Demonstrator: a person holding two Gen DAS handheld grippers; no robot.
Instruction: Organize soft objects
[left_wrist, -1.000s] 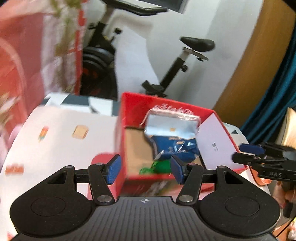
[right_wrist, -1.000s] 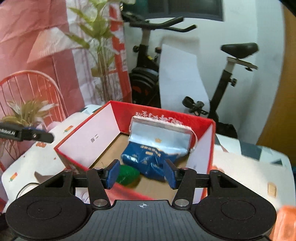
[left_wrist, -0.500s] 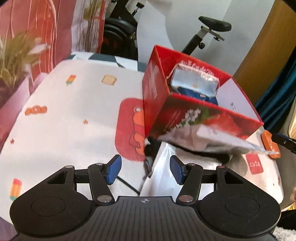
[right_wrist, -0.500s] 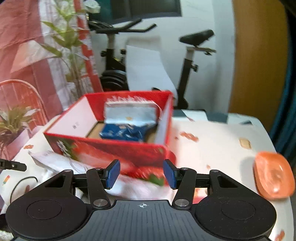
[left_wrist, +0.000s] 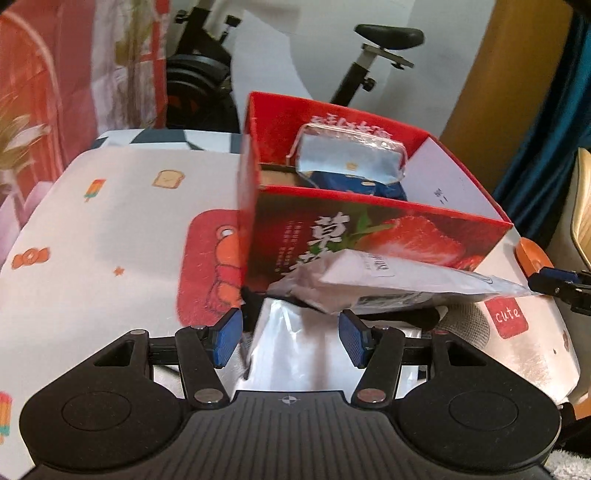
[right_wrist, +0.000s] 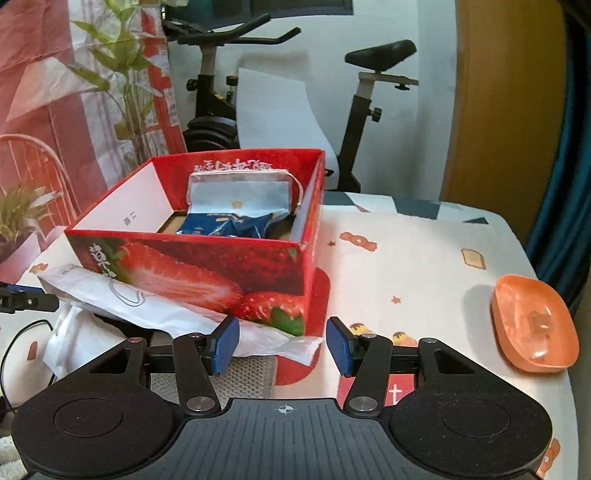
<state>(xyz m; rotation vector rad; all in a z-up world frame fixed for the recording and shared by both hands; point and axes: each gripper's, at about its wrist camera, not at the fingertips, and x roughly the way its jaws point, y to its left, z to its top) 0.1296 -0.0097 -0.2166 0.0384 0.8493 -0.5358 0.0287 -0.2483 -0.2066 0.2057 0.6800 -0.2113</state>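
Both grippers hang spread and empty in front of the red strawberry box. A white plastic packet leans on the box's front wall, just ahead of the left gripper. The right gripper faces the box's near right corner, the packet's crumpled end just past its left fingertip, and a silver-blue pouch sits inside the box.

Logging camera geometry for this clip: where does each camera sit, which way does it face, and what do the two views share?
Left wrist: on the left tongs, facing the strawberry box's front from its left corner; own open fingers show, right tongs' tip at right.
Right wrist: on the right tongs, facing the box's right corner, orange dish at right; own open fingers show.
Shared: box, blue snack bag inside, white pouch before it, exercise bike.
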